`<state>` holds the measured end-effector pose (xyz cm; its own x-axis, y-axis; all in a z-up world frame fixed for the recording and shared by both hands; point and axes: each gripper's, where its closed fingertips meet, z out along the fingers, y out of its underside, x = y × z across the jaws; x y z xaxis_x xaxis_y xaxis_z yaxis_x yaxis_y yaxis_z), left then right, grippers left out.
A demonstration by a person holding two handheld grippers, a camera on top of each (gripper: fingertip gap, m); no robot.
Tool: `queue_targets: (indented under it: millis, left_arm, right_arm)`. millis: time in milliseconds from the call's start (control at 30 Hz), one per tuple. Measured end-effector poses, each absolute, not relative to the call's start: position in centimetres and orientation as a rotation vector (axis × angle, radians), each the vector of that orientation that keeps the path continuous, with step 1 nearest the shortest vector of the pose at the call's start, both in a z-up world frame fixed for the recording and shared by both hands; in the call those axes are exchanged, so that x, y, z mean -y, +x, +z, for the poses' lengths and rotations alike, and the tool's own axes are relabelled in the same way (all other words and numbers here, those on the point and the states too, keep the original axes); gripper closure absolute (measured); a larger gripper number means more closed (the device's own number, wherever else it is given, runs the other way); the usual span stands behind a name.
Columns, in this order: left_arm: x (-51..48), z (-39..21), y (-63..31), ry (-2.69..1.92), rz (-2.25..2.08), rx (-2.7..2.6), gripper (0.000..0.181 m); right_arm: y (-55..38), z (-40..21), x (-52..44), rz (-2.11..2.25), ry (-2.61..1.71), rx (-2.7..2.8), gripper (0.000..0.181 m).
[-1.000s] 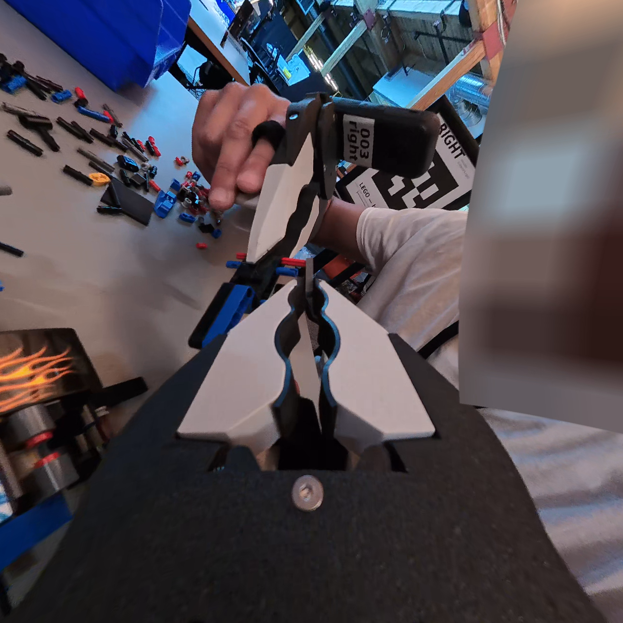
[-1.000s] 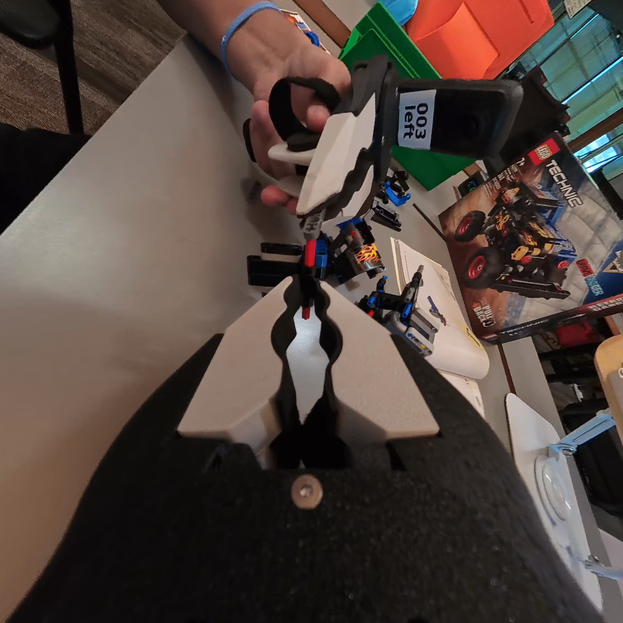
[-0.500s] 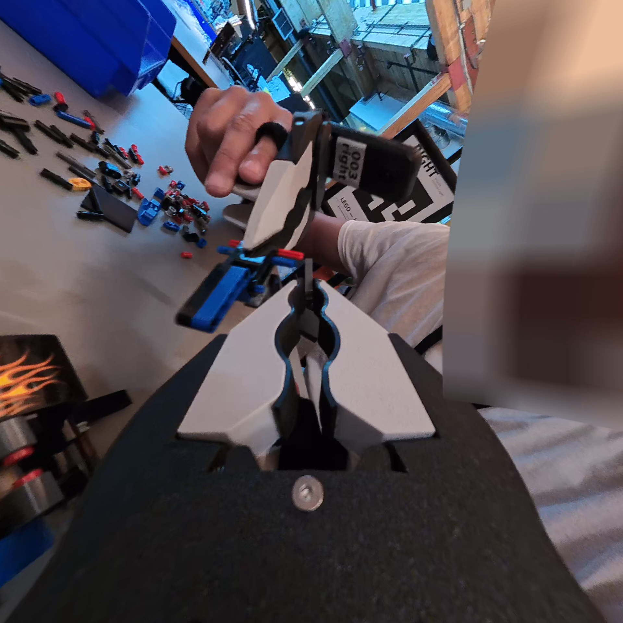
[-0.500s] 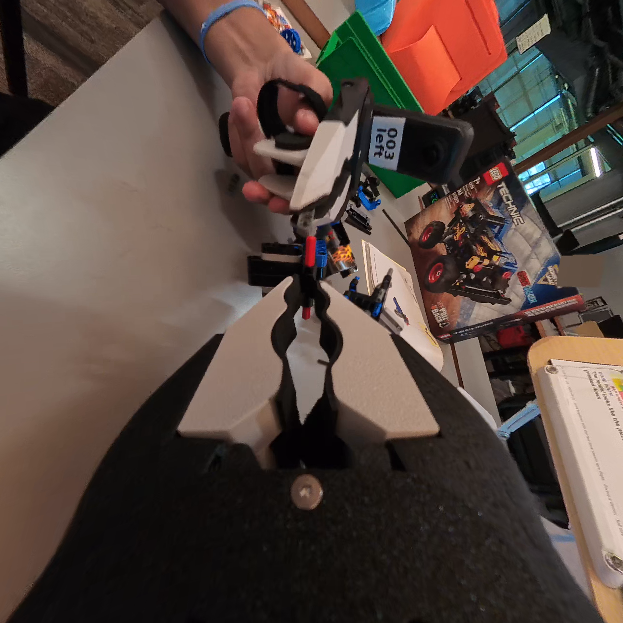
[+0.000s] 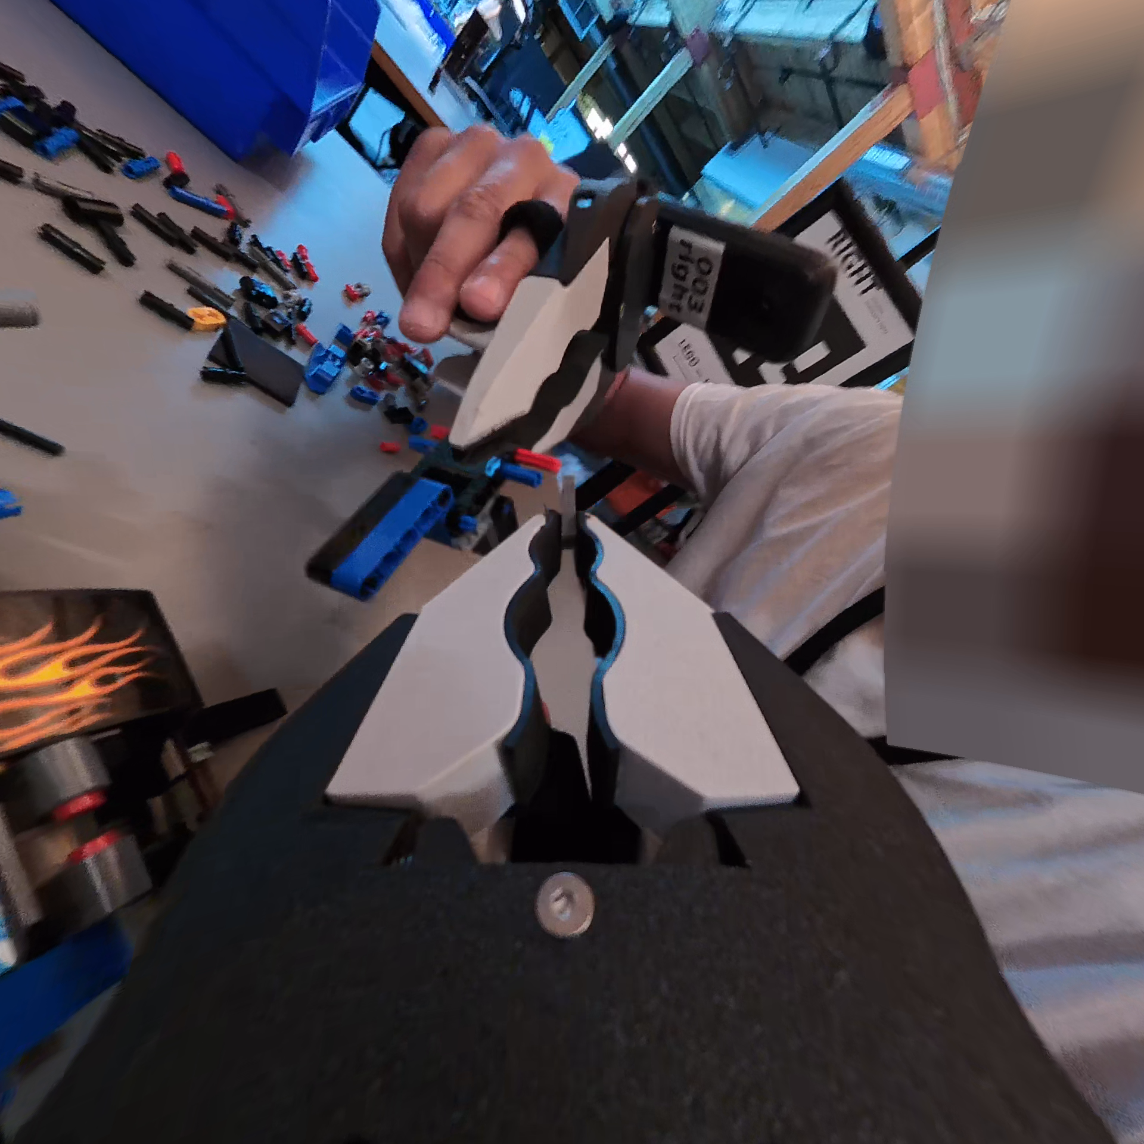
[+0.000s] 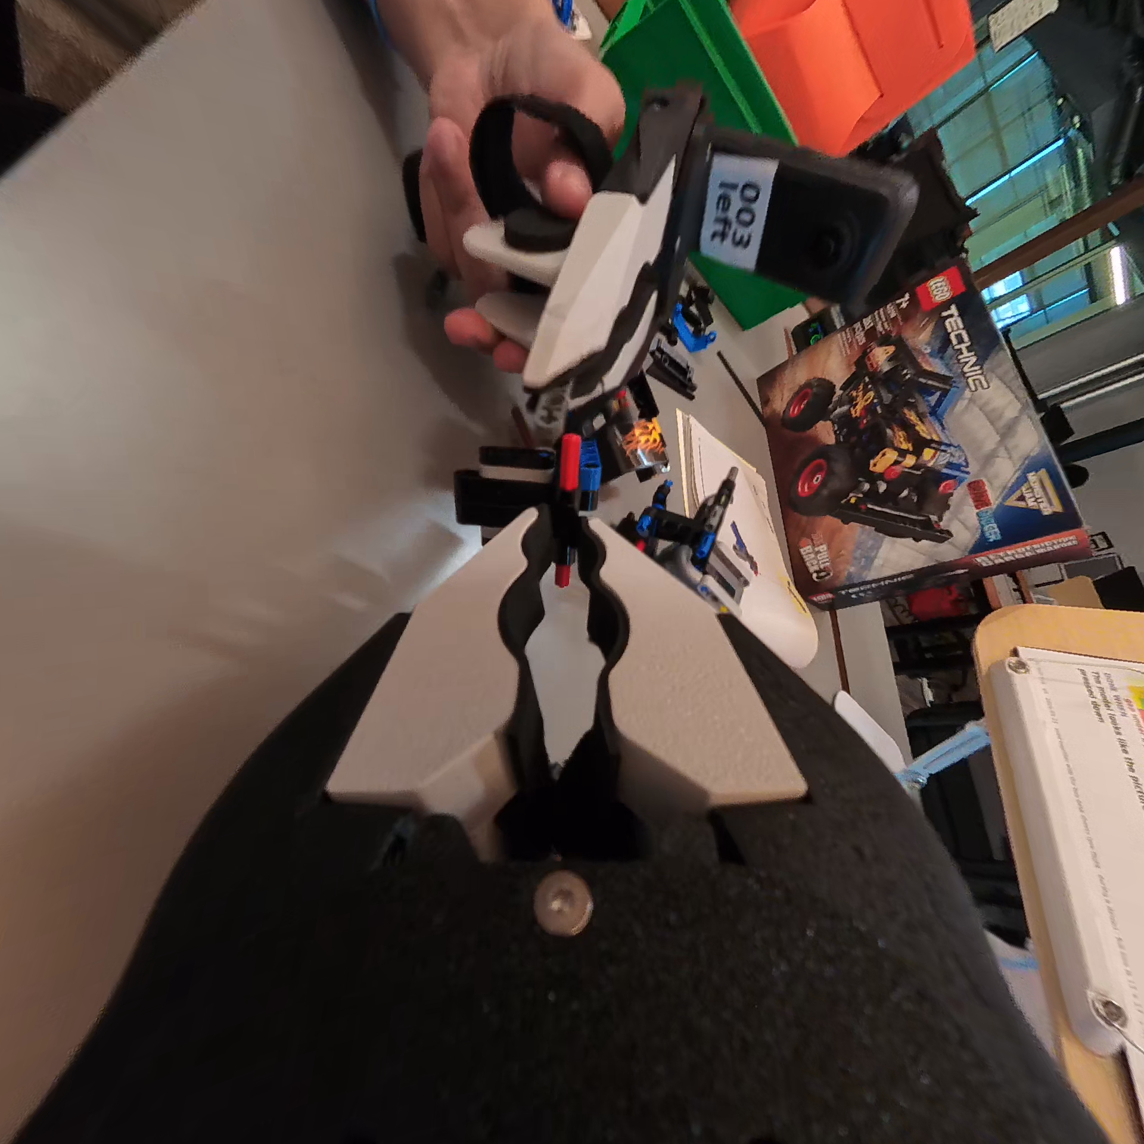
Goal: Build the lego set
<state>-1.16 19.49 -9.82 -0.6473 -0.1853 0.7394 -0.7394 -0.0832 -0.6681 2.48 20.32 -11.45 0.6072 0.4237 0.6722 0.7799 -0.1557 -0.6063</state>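
Observation:
My left gripper is shut on a small grey Lego piece that sticks out past its tips. My right gripper is shut on a small blue and black Lego assembly with a red axle through it. In the left wrist view the right gripper holds that assembly above the table, just left of the grey piece. In the right wrist view the left gripper hangs just above the red axle, with the grey piece at its tips.
Several loose Lego parts lie on the grey table before a blue bin. A flame-printed sub-assembly sits at the left. The set's box, a booklet, another sub-assembly and green and orange bins are at the right. The gap from one gripper's tips to the other's is roughly 4 cm.
The assembly in my right gripper has swung out to the left of my left gripper's tips. Both grippers stay shut on their pieces and close together.

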Motion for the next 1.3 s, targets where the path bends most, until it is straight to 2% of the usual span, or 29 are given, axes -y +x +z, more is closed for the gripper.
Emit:
queue_targets:
  millis: [33, 267, 600, 733, 767, 933, 1300]
  left_arm:
    - [-19.5, -10.4, -1.4, 0.990, 1.745, 1.840, 0.180]
    - [-19.0, -11.1, -1.8, 0.958, 1.721, 2.031, 0.179]
    - [-20.1, -11.4, -0.4, 1.067, 1.737, 1.922, 0.180]
    - [-20.1, -11.0, -0.4, 1.074, 1.748, 1.848, 0.180]
    - [-20.0, -10.8, -0.4, 1.075, 1.754, 1.818, 0.180]
    - [-19.5, -9.7, -0.7, 1.064, 1.763, 1.633, 0.180]
    - [-19.1, -9.8, -1.1, 1.041, 1.736, 1.596, 0.180]
  right_arm:
    - [2.8, -11.7, -20.2, -0.439, -1.806, 0.993, 0.175]
    - [1.8, -15.3, -18.6, -0.015, -2.013, 0.922, 0.175]
    - [2.7, -17.2, -18.8, 0.038, -2.114, 0.852, 0.174]
    - [2.5, -16.7, -18.1, 0.108, -2.143, 0.847, 0.142]
    - [2.4, -15.7, -18.2, 0.126, -2.106, 0.825, 0.139]
    - [1.5, -9.0, -19.8, -0.246, -1.725, 0.820, 0.156]
    - [-0.3, -9.5, -19.8, -0.411, -1.646, 0.957, 0.175]
